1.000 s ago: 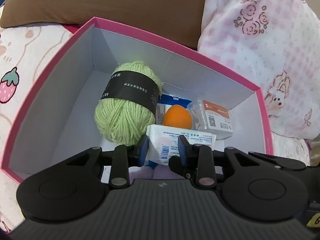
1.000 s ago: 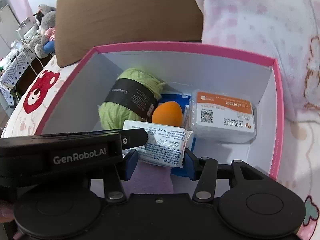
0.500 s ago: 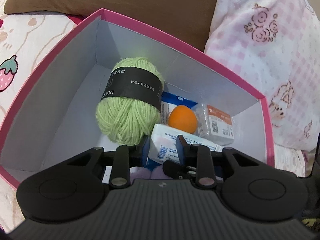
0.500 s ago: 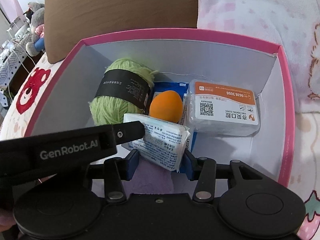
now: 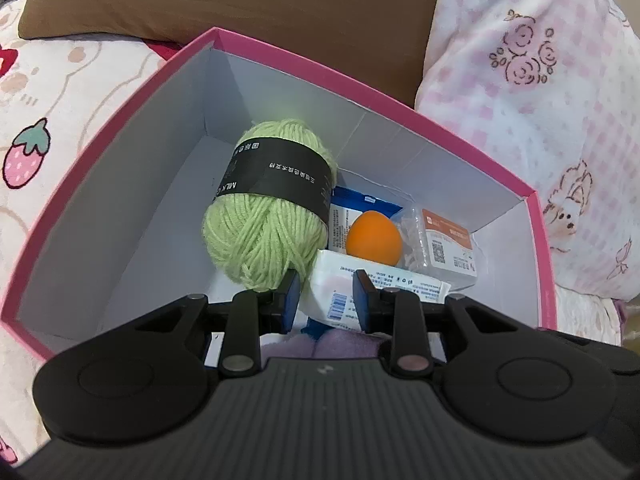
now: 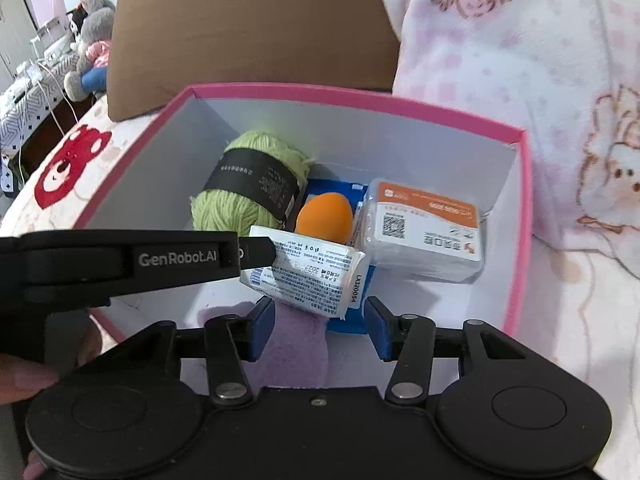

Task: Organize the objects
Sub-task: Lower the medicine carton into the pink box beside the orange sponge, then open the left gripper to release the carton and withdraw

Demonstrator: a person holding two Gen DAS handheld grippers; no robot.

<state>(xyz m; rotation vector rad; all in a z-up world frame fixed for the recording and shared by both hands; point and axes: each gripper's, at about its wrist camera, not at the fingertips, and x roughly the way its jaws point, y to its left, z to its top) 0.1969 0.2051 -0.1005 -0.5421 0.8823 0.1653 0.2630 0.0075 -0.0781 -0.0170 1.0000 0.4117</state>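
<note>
A pink box (image 5: 120, 108) with a white inside holds a green yarn ball (image 5: 264, 224), an orange egg-shaped sponge (image 5: 373, 238), a clear case with an orange label (image 5: 444, 244), a blue packet (image 5: 360, 200) and a purple cloth (image 6: 288, 344). My left gripper (image 5: 326, 300) is shut on a white packet (image 5: 360, 292) and holds it above the box contents. In the right wrist view the left gripper (image 6: 256, 254) reaches in from the left with the white packet (image 6: 312, 276). My right gripper (image 6: 320, 330) is open and empty above the purple cloth.
The box (image 6: 520, 240) sits on a bed with a cartoon-print sheet (image 5: 48, 120). A brown pillow (image 5: 240, 8) lies behind it and a pink floral blanket (image 5: 540, 100) to the right. Plush toys (image 6: 88, 40) sit far left.
Both grippers have pulled back and up from the box. The left gripper still holds the white packet, which is tilted more now. The right gripper stays open.
</note>
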